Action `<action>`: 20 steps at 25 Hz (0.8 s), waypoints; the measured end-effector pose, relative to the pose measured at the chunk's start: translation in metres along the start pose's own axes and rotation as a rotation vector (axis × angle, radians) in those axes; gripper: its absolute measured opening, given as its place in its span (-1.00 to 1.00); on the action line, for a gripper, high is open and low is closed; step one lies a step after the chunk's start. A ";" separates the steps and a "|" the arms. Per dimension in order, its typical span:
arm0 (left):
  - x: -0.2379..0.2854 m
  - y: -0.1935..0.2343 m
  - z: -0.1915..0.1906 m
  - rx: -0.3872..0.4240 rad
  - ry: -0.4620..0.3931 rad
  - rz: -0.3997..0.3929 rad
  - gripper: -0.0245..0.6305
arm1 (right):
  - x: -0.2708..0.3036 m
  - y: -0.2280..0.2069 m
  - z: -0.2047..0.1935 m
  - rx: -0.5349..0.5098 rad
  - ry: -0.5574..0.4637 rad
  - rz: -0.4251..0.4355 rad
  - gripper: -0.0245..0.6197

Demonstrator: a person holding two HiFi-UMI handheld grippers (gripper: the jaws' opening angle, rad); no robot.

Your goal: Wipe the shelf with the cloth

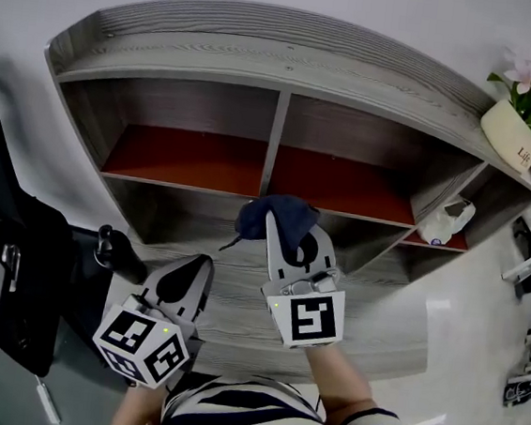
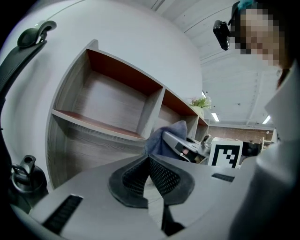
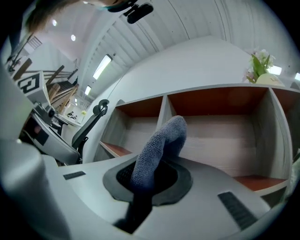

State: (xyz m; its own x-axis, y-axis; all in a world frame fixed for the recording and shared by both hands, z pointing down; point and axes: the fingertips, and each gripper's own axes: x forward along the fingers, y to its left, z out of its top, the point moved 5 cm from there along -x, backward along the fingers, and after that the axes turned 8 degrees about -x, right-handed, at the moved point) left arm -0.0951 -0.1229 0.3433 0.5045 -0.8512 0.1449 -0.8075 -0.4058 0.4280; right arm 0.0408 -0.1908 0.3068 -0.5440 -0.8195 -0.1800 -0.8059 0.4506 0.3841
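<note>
A grey wood shelf unit (image 1: 282, 58) with red-floored compartments stands against the wall. My right gripper (image 1: 287, 230) is shut on a dark blue cloth (image 1: 279, 216), held in front of the middle divider at the edge of the red shelf board (image 1: 344, 187). In the right gripper view the cloth (image 3: 157, 150) sticks up from between the jaws, with the shelf (image 3: 211, 126) beyond. My left gripper (image 1: 186, 279) hangs lower and to the left, shut with nothing in it. The left gripper view has its pads (image 2: 161, 177) pressed together, the cloth (image 2: 164, 138) further off.
A black office chair (image 1: 8, 284) stands at the left, close to the left gripper. A white pot of flowers (image 1: 520, 120) sits on the shelf top at the right. A white object (image 1: 446, 221) lies in the small right compartment.
</note>
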 end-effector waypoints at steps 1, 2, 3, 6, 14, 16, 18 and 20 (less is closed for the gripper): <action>-0.002 0.001 0.000 0.001 -0.002 0.006 -0.88 | 0.004 0.003 -0.002 -0.022 0.010 0.004 -0.79; -0.003 0.002 0.001 0.001 -0.003 0.011 -0.88 | 0.008 0.005 -0.004 -0.042 0.024 0.006 -0.79; -0.005 0.003 0.001 0.001 -0.004 0.016 -0.88 | 0.011 0.006 -0.007 -0.060 0.037 0.005 -0.79; -0.007 0.004 0.000 0.000 -0.001 0.023 -0.88 | 0.017 0.006 -0.013 -0.101 0.064 -0.006 -0.79; 0.004 -0.003 -0.003 0.004 0.020 -0.021 -0.88 | 0.002 -0.018 -0.019 -0.169 0.100 -0.075 -0.79; 0.011 -0.008 -0.005 0.003 0.031 -0.044 -0.88 | -0.006 -0.030 -0.022 -0.172 0.115 -0.107 -0.79; 0.017 -0.013 -0.007 0.005 0.045 -0.067 -0.88 | -0.016 -0.042 -0.027 -0.170 0.149 -0.142 -0.79; 0.024 -0.018 -0.009 0.009 0.058 -0.092 -0.88 | -0.026 -0.055 -0.031 -0.165 0.177 -0.180 -0.79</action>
State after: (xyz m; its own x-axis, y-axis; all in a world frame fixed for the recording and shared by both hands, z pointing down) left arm -0.0662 -0.1331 0.3469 0.5936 -0.7894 0.1565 -0.7593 -0.4849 0.4340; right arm 0.1066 -0.2053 0.3186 -0.3347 -0.9366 -0.1039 -0.8292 0.2404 0.5047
